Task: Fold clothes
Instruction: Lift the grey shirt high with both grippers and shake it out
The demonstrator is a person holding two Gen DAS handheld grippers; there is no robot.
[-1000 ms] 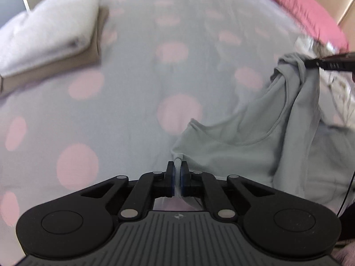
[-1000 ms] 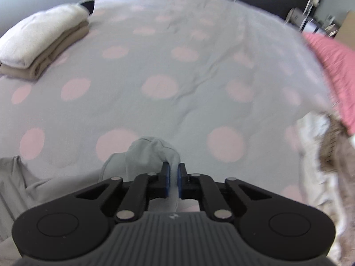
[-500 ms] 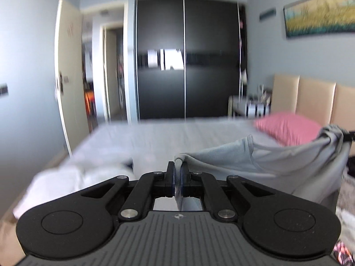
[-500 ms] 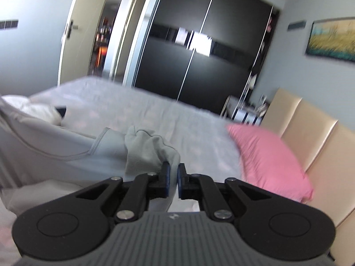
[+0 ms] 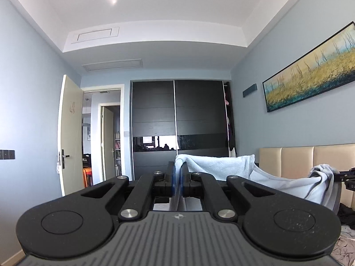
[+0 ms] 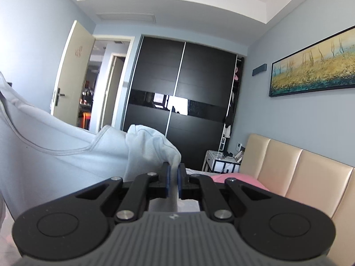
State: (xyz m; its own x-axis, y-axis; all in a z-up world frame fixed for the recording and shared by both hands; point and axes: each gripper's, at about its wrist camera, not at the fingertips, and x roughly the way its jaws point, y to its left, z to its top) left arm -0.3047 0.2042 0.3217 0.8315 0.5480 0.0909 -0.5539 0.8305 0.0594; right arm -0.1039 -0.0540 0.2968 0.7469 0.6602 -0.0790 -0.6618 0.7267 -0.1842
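A light grey shirt (image 5: 221,168) hangs stretched in the air between my two grippers. My left gripper (image 5: 177,170) is shut on one shoulder of it. The cloth runs right to the other gripper's tip (image 5: 346,178) at the frame edge. In the right wrist view my right gripper (image 6: 173,173) is shut on the other shoulder, and the shirt (image 6: 55,155) drapes away to the left with its neckline seam showing. Both grippers are raised and point level across the room. The shirt's lower part is hidden.
A black sliding wardrobe (image 5: 177,124) stands ahead, an open door (image 5: 68,133) to its left. A beige padded headboard (image 6: 299,177) and pink pillow (image 6: 235,180) lie at right, a nightstand (image 6: 221,161) beyond. Loose clothes (image 5: 346,243) lie at lower right.
Both grippers have lifted the shirt up off the bed and tilted from facing the bedspread to facing the room. The shirt now hangs higher and more taut between them.
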